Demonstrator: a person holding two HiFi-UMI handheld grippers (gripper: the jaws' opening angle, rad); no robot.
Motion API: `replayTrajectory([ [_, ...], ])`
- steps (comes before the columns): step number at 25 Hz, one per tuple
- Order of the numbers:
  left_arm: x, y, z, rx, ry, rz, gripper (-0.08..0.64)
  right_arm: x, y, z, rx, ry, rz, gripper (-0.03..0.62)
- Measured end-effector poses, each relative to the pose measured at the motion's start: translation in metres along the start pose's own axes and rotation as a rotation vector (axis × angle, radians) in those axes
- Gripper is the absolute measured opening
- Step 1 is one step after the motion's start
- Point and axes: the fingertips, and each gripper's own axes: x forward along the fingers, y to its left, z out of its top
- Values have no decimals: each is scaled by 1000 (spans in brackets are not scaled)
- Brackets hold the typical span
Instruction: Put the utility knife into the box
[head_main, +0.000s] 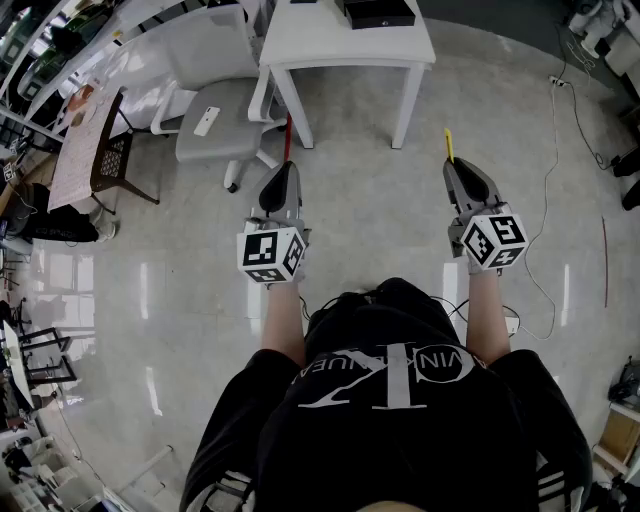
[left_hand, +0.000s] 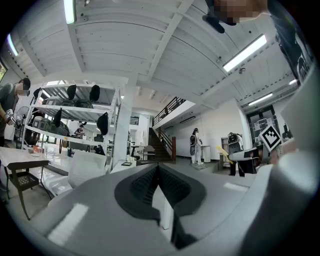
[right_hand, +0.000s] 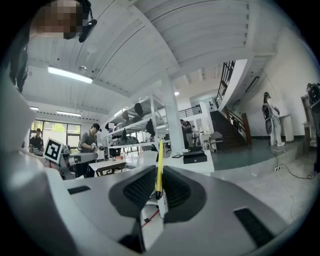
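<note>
Yellow utility knife (right_hand: 159, 160) mostly hidden in right gripper (head_main: 462, 186)

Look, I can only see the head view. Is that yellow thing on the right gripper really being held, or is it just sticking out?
Observer: It is held. In the right gripper view, the right gripper has its jaws closed on a thin yellow knife, which stands up between the pads.
Operator: Is the other one holding anything?
Observer: No. The left gripper view shows the left gripper with its jaws together and nothing between them.
Operator: Is anybody else in the room?
Observer: Yes. The right gripper view shows a person in a dark cap standing off to the left, far from both grippers.
</note>
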Motion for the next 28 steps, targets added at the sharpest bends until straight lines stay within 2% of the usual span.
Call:
replayTrajectory([
  [13, -3, -2, -12, -28, 6, -4, 9, -7, 3, -5, -40, 20, -19, 54],
  [20, 2, -7, -20, -42, 22, -18, 9, -14, -14, -9, 7, 15, -62, 54],
  [28, 21, 12, -27, -48, 40, 10, 9, 18, -20, -19, 26, 33, -39, 54],
])
